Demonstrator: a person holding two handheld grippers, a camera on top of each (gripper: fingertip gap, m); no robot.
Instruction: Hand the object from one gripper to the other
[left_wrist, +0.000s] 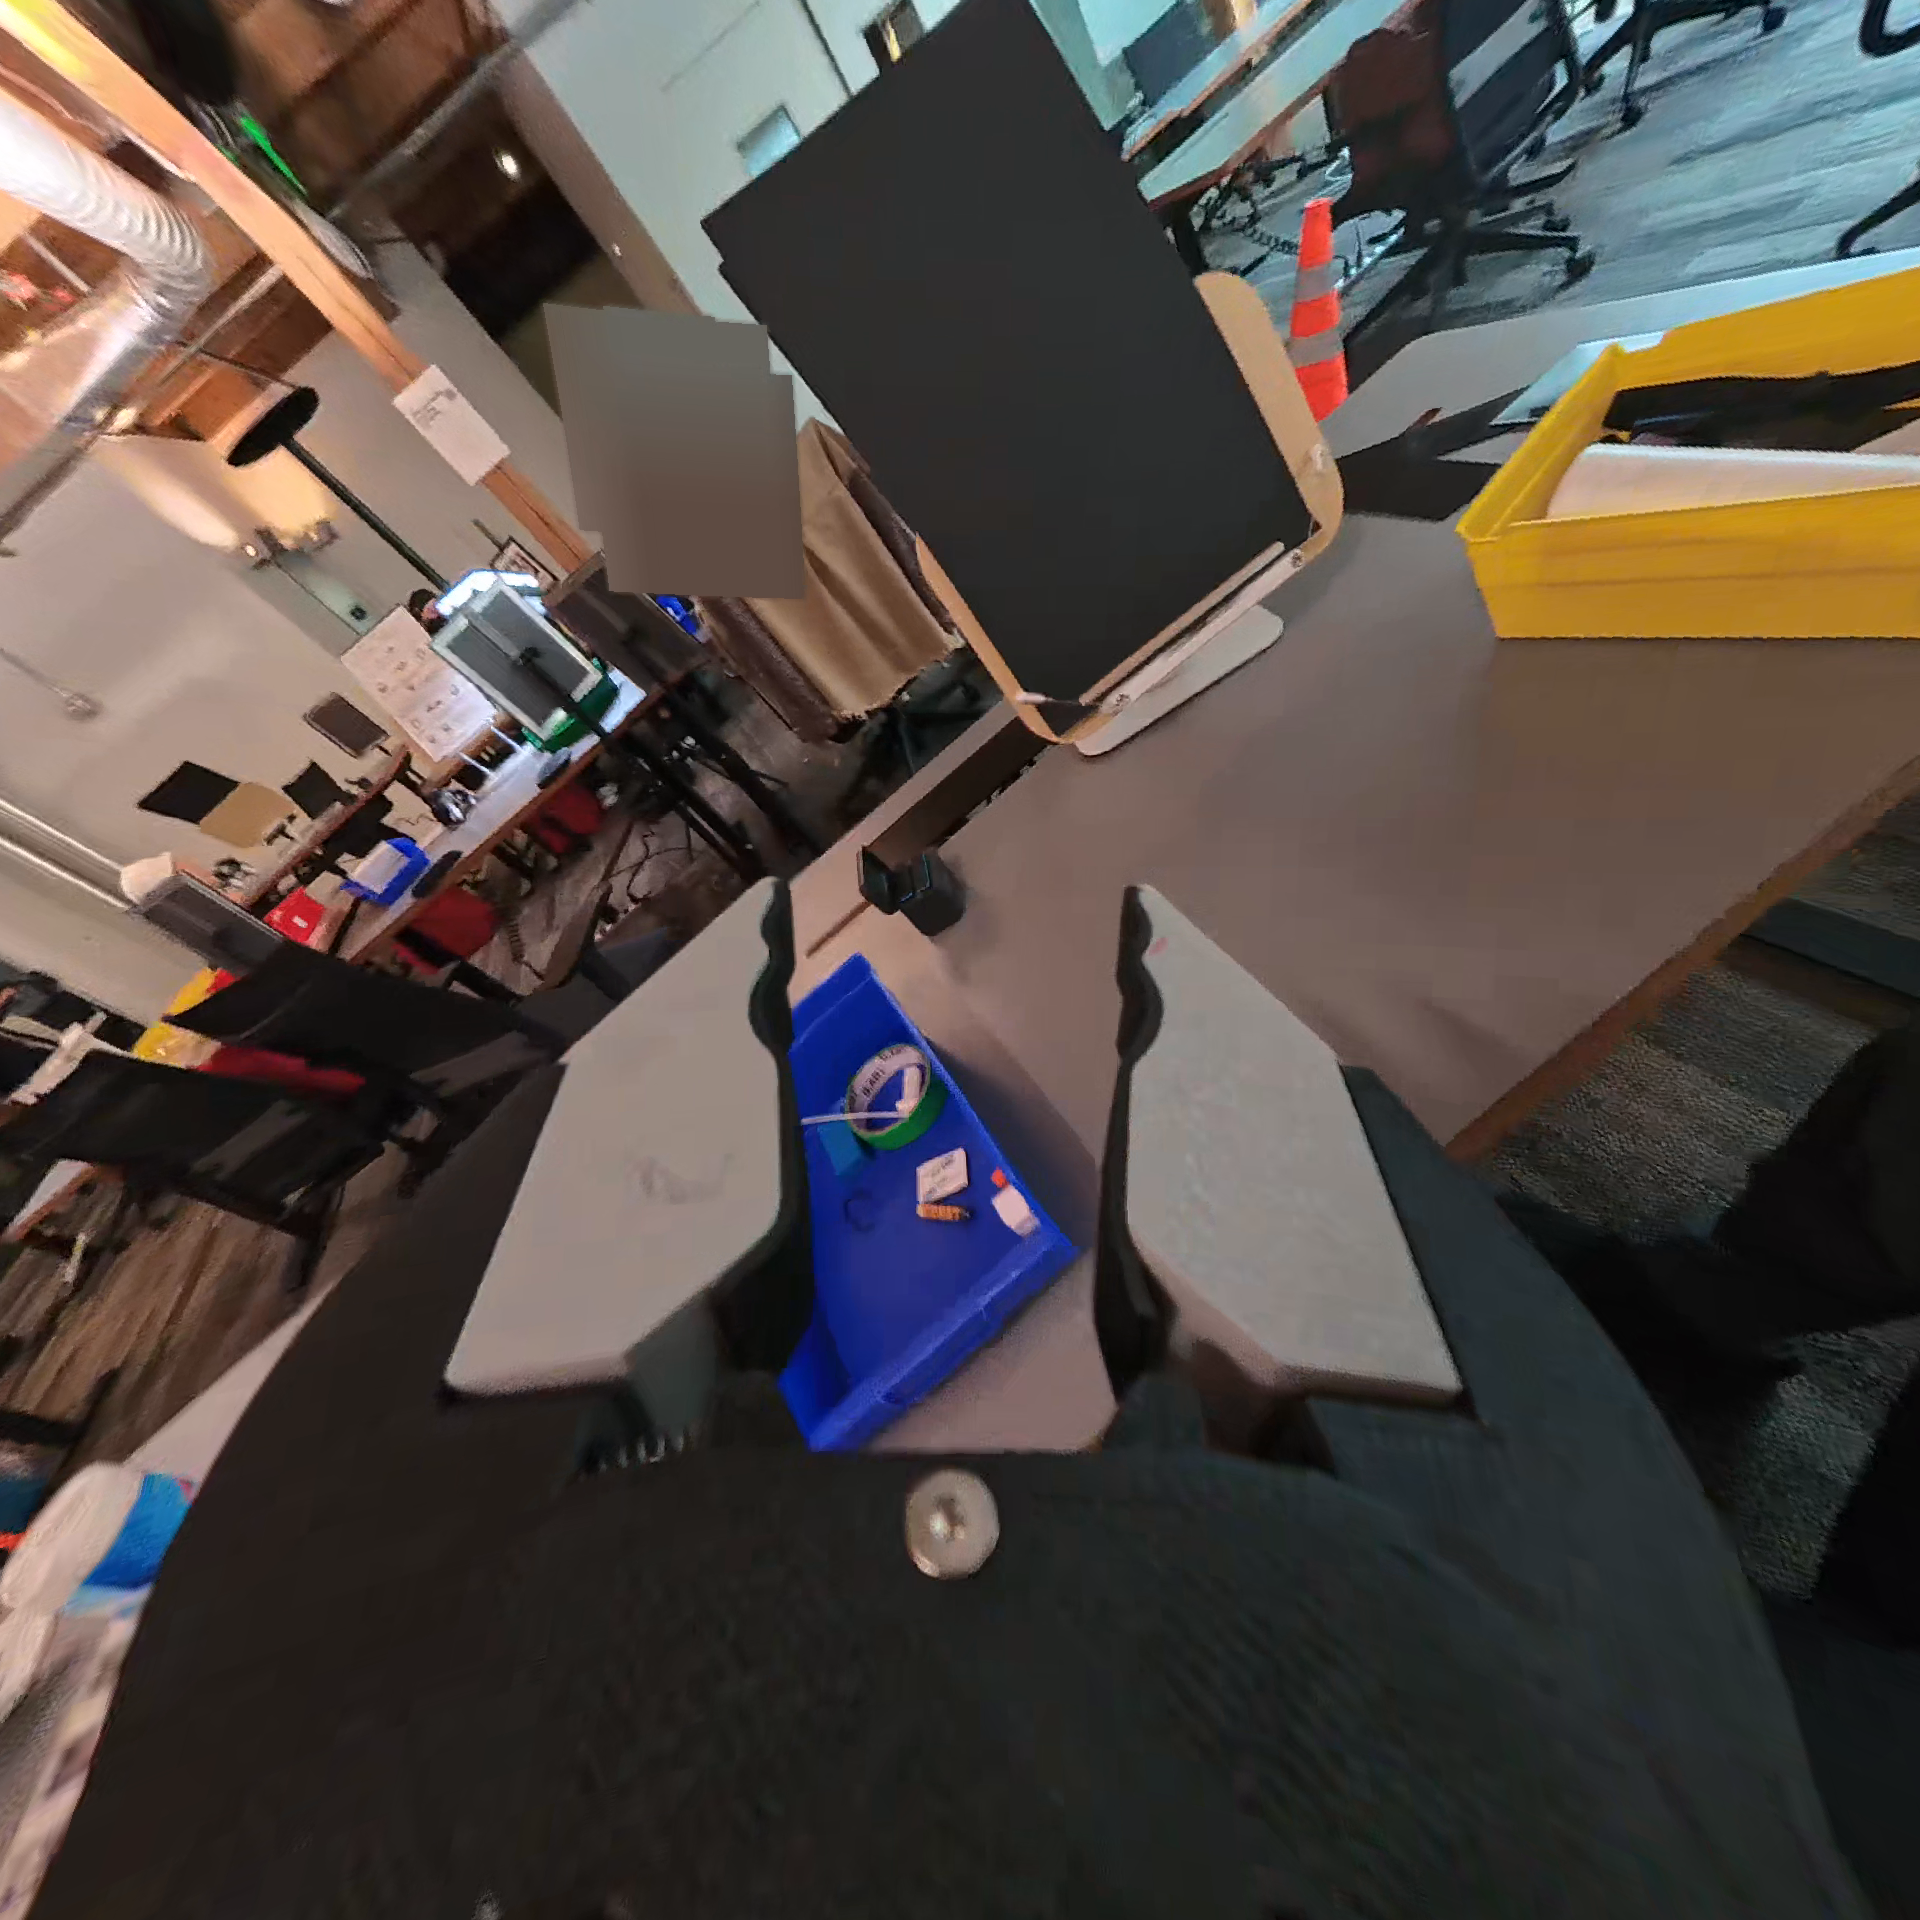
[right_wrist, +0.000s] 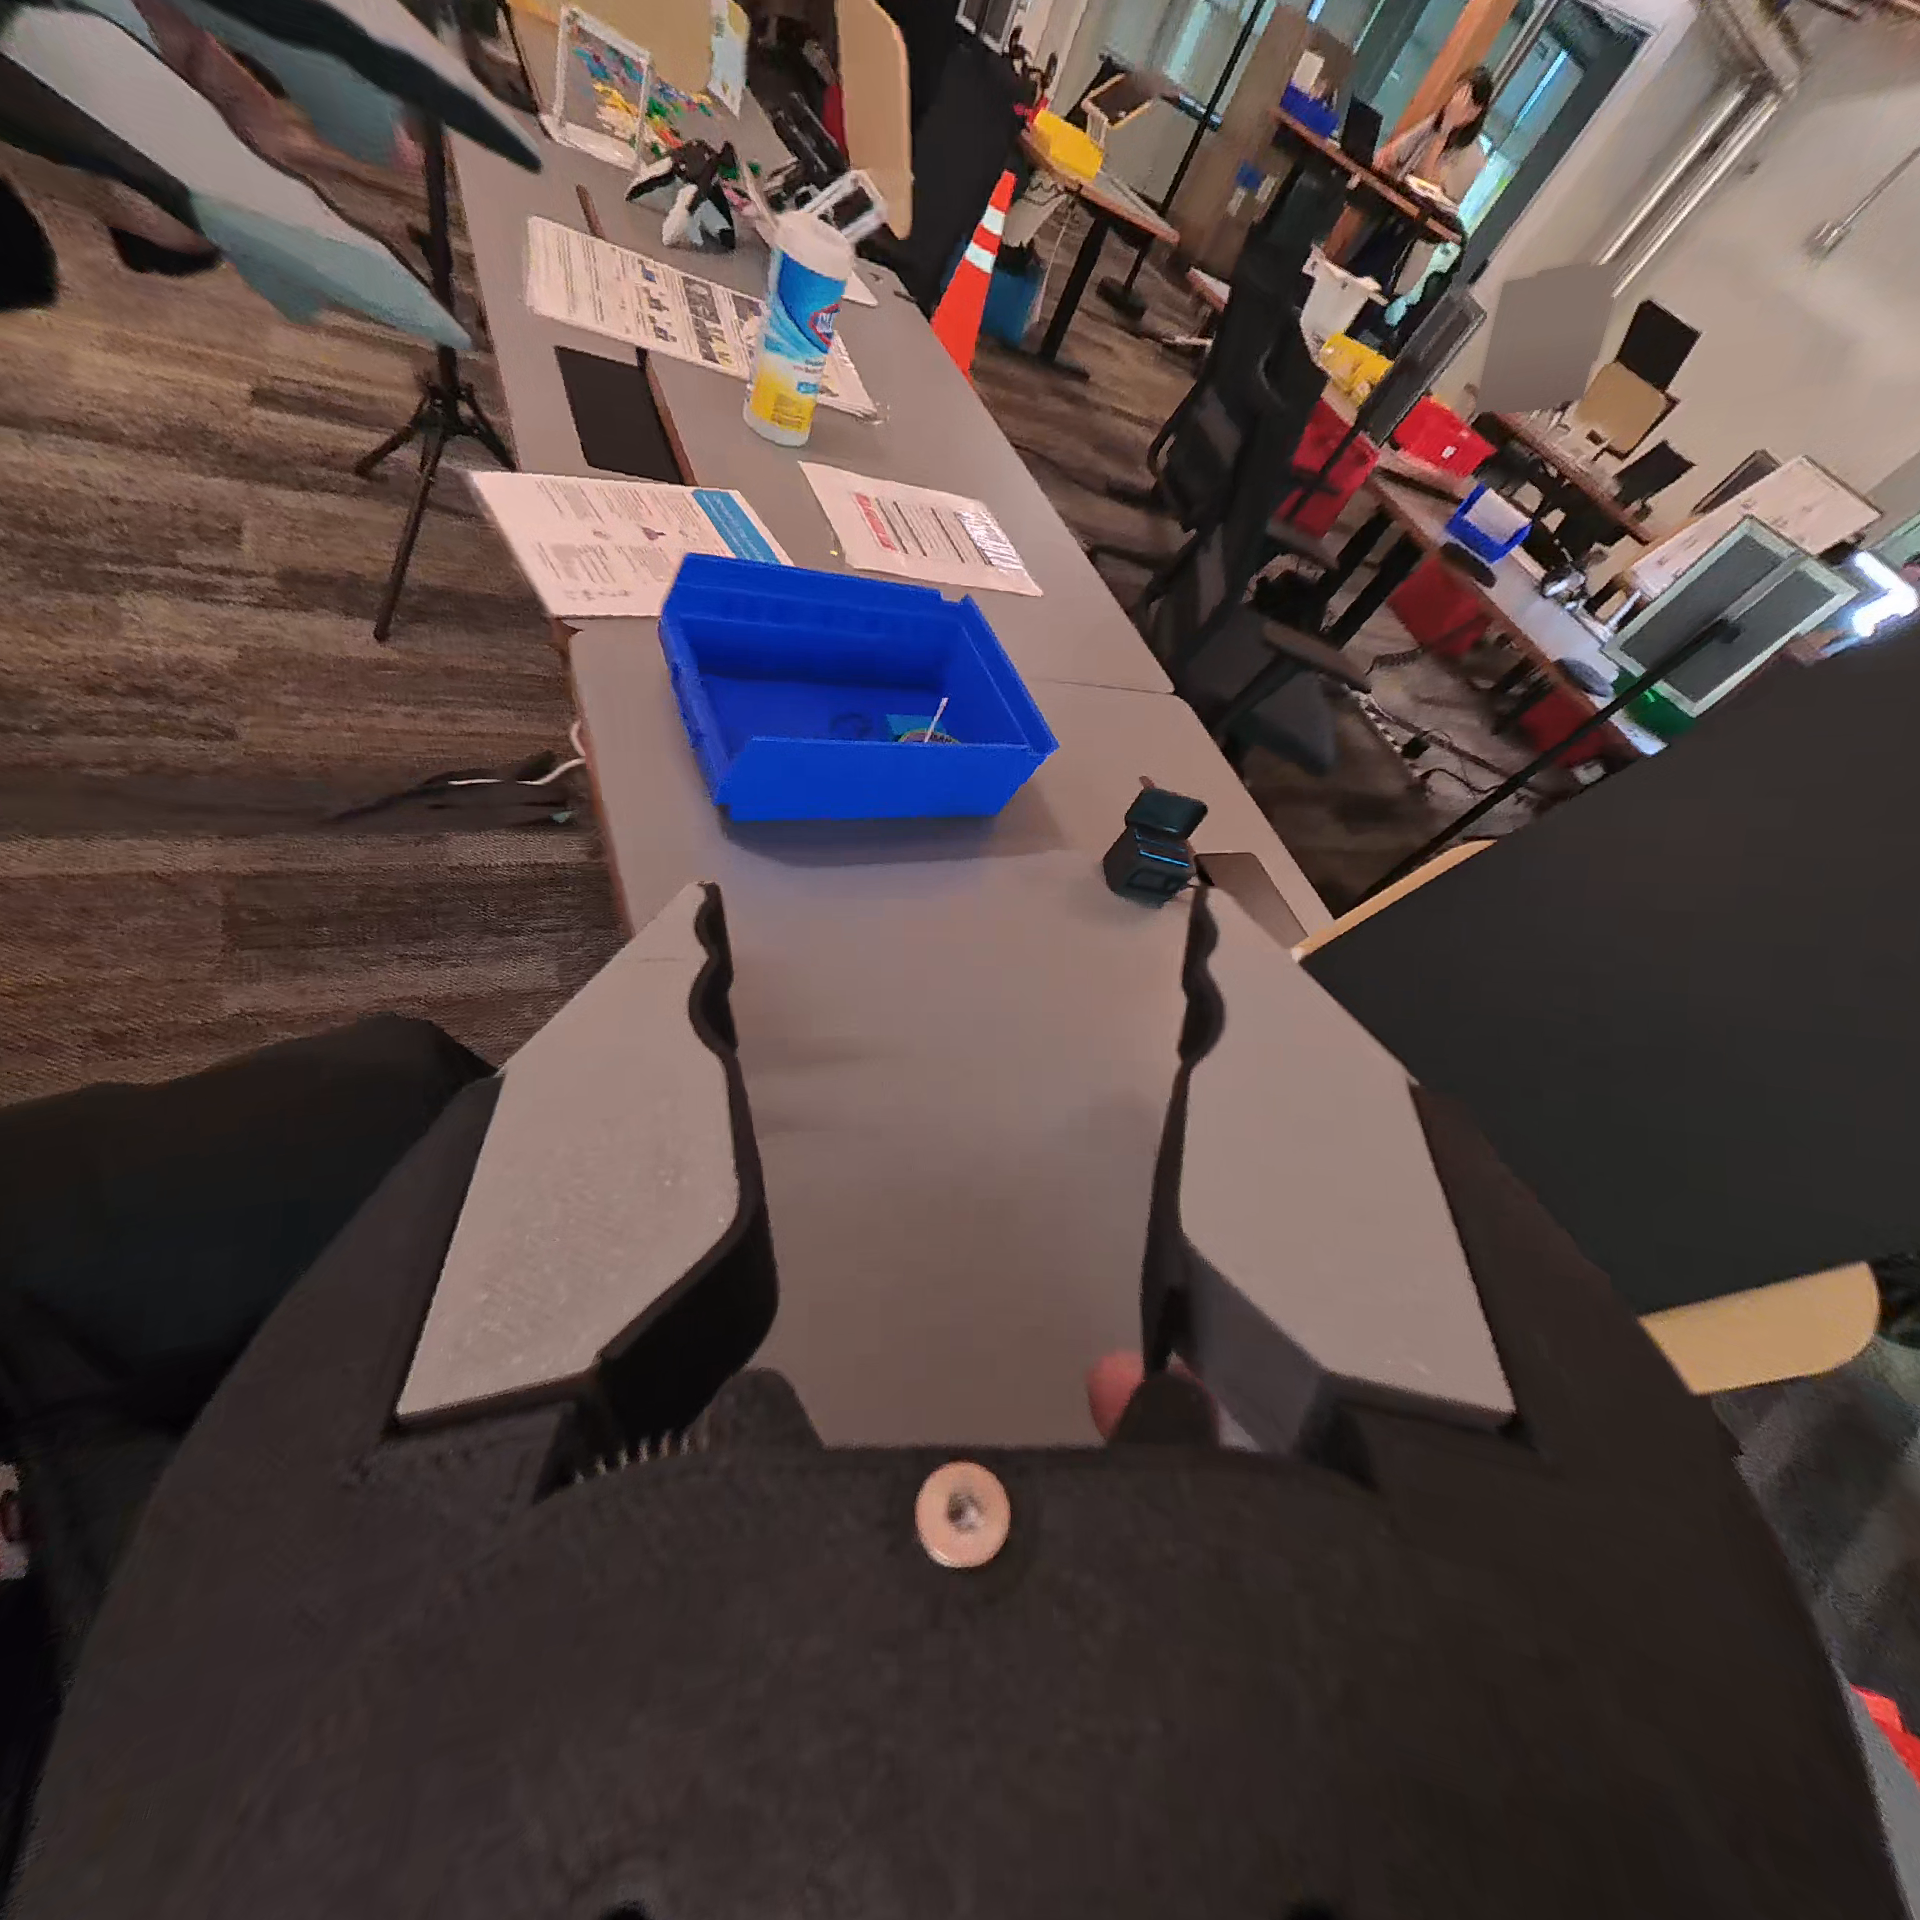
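Both grippers are empty, so the hand-over has not begun and the step in hand is the first pick. The left gripper (left_wrist: 951, 935), black-bodied with grey plastic fingers, hangs over the open blue plastic bin (left_wrist: 935, 1288) with its jaws spread wide and nothing between them. The right gripper (right_wrist: 951, 935) of the same build is held above the grey table top (right_wrist: 935, 1039), short of the bin, its jaws likewise wide apart and holding nothing. The task does not say which object is meant; the likely candidates lie on the bin floor: a green roll of tape (left_wrist: 896, 1099) with a thin white strand across it, a small white card (left_wrist: 943, 1174), a small orange piece (left_wrist: 943, 1211) and a small white bottle with a red tip (left_wrist: 1013, 1207). A small black box-shaped device (right_wrist: 1153, 847) sits on the table just beside the bin. The next move, as I judge it, calls for the left gripper to descend into the bin, straddle one item without catching its neighbours or the bin wall, close, and lift clear, while the right gripper turns to face it with jaws kept apart, ready to receive
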